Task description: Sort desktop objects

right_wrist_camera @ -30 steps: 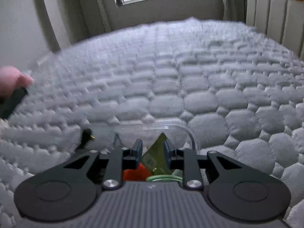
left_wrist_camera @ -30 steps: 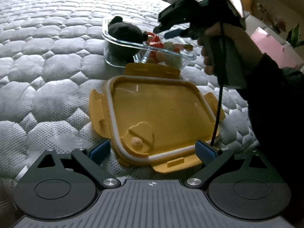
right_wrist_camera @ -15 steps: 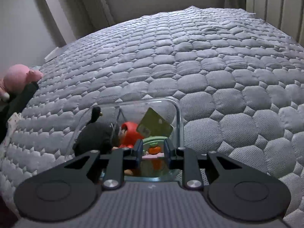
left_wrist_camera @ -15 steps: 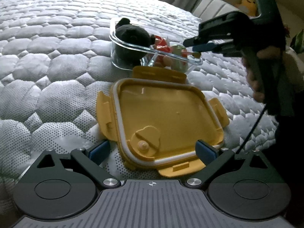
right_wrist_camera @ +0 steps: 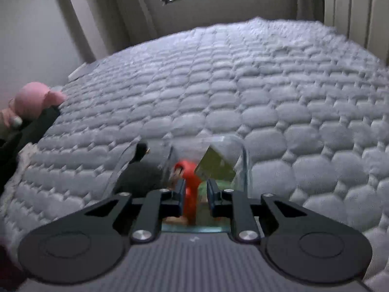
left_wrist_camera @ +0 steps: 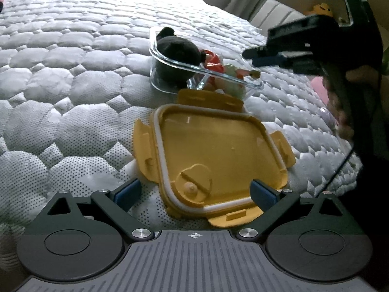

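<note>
Clear glossy glass container [left_wrist_camera: 206, 73]; smooth yellow plastic lid [left_wrist_camera: 214, 155], white seal; matt quilted cloth bed [left_wrist_camera: 73, 77]; fuzzy black plush toy [left_wrist_camera: 177, 48]; matt black tool [left_wrist_camera: 194, 192].

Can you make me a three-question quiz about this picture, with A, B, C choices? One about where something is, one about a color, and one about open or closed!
1. Where is the black plush toy?
A. inside the glass container
B. on the lid
C. in a gripper

2. What color is the lid?
A. blue
B. yellow
C. green

3. How is the left gripper?
A. shut on the lid
B. shut on a toy
C. open

Answers:
1 A, the toy sits within the clear walls.
2 B, the lid lying on the quilted bed is yellow with a white seal.
3 C, its blue pads stand wide apart.
</note>
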The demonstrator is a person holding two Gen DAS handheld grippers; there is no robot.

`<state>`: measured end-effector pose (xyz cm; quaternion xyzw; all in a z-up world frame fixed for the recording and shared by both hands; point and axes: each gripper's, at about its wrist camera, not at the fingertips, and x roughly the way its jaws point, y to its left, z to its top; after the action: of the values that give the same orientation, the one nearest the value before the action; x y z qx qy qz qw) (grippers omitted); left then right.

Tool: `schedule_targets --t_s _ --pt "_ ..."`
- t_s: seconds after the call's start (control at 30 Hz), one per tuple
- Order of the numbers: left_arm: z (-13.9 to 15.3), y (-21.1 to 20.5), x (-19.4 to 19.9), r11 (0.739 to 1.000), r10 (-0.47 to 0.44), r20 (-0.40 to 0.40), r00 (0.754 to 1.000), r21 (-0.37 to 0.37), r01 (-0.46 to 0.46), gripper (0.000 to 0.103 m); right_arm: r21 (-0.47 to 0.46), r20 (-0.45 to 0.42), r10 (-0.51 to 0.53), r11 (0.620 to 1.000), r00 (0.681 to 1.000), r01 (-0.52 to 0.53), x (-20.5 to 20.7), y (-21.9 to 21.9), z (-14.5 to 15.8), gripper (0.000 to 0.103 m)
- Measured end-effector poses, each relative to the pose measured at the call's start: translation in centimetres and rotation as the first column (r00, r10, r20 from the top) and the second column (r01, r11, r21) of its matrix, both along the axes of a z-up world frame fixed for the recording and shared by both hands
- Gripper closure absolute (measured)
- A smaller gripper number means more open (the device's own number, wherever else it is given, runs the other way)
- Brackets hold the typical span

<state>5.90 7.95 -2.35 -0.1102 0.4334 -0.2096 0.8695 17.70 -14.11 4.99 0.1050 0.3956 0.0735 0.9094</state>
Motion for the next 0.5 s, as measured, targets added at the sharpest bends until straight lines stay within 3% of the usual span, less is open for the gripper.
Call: schedule_targets --t_s 0.23,0.3,0.5 --pt "0.1 -0.1 -0.4 1.000 -0.004 0.006 1.000 0.006 0.004 0.004 -0.014 -0.038 -0.071 0.997 0.997 0.071 2.0 -0.1 -2.7 0.082" --pt "0.2 0.2 -0.4 1.000 0.006 0.007 1.000 0.005 -0.006 0.004 -0.044 -0.001 -0.098 0.994 0.995 0.097 2.9 0.1 -3.4 0.083" --pt "0.1 0.0 -0.4 1.000 0.005 0.001 1.000 0.007 -0.005 0.004 -0.033 -0.037 -0.090 0.996 0.995 0.089 4.1 -0.3 -3.5 0.083"
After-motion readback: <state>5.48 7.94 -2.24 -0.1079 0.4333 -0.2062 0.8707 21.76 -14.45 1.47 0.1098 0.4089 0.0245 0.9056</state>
